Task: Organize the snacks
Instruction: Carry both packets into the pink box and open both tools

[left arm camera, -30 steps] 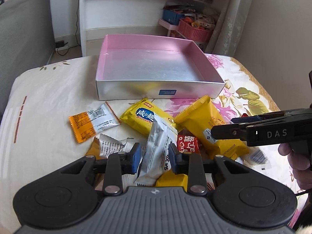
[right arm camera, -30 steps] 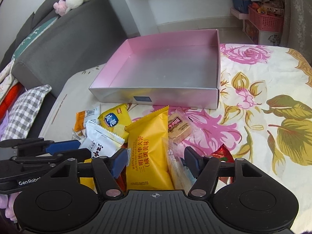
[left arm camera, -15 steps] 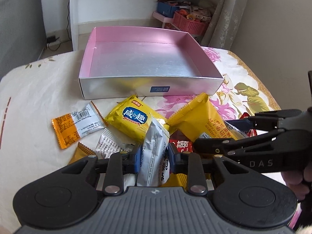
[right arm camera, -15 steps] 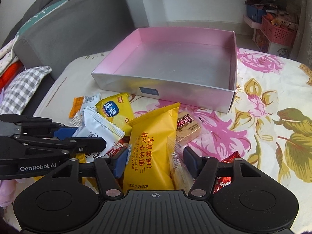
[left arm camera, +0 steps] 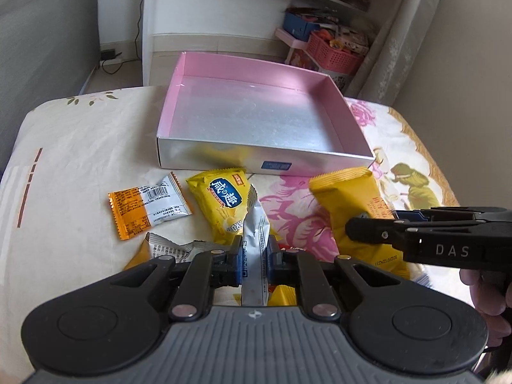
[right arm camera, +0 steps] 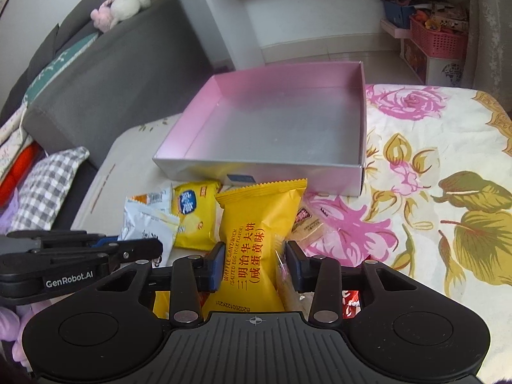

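Note:
A pink-walled silver box (left arm camera: 256,124) stands on the bed, with nothing in it; it also shows in the right wrist view (right arm camera: 275,128). Loose snack packets lie before it. My left gripper (left arm camera: 254,256) is shut on a silver-white snack packet (left arm camera: 254,240) and holds it edge-up. My right gripper (right arm camera: 254,264) is closed against the sides of a yellow waffle sandwich packet (right arm camera: 256,240), which also shows in the left wrist view (left arm camera: 348,204). The right gripper shows from the side in the left wrist view (left arm camera: 368,224).
A yellow biscuit packet (left arm camera: 222,201), an orange-and-white packet (left arm camera: 147,204) and a silver crumpled packet (left arm camera: 169,249) lie on the flowered bedcover (right arm camera: 432,192). A clear-wrapped biscuit (right arm camera: 307,224) lies right of the yellow packet. A grey sofa (right arm camera: 96,73) stands at left, shelves behind.
My left gripper has closed on the silver-white packet and lifted it upright. My right gripper has narrowed around the yellow waffle packet and raised it.

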### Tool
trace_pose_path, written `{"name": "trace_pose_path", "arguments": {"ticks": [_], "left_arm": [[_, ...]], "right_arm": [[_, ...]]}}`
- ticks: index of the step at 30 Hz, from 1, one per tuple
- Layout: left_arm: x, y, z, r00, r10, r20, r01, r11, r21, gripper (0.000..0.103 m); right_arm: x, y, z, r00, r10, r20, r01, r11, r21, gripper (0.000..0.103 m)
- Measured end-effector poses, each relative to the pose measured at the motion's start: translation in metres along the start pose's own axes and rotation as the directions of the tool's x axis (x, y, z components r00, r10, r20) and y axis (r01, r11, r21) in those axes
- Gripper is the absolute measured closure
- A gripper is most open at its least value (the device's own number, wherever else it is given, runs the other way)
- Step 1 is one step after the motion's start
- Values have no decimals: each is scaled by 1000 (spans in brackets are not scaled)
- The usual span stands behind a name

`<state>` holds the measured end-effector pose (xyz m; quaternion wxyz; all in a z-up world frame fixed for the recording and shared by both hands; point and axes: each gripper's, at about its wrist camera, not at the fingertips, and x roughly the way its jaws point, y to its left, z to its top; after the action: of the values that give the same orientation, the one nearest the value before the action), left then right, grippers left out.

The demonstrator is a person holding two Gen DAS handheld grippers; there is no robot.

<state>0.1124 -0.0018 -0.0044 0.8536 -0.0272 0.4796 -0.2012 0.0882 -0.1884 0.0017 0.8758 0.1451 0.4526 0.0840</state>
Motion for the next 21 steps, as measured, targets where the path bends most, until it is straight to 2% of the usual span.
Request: {"name": "trace_pose_path", "arguments": {"ticks": [5, 11, 13, 18, 21], "left_arm": [[-9, -4, 7, 999, -7, 42, 9, 999, -35, 92], [-22, -10, 22, 991, -11, 137, 19, 998, -61, 92], [-22, -10, 28, 987, -3, 158, 13, 998, -61, 92], [-17, -1, 37, 985, 19, 169, -3, 996, -94, 92], [-11, 7, 35, 984, 18, 178, 5, 992, -130, 92]], "right_arm": [[-14, -2, 14, 999, 4, 52, -7, 999, 53, 65], [-20, -5, 31, 994, -5, 110, -7, 993, 116, 65], [-20, -9, 36, 993, 17, 114, -34, 988, 148, 66], [-19, -11, 41, 987, 87, 135, -107, 984, 143, 66], [-9, -19, 42, 984, 72, 163, -99, 982, 162, 66]]}}
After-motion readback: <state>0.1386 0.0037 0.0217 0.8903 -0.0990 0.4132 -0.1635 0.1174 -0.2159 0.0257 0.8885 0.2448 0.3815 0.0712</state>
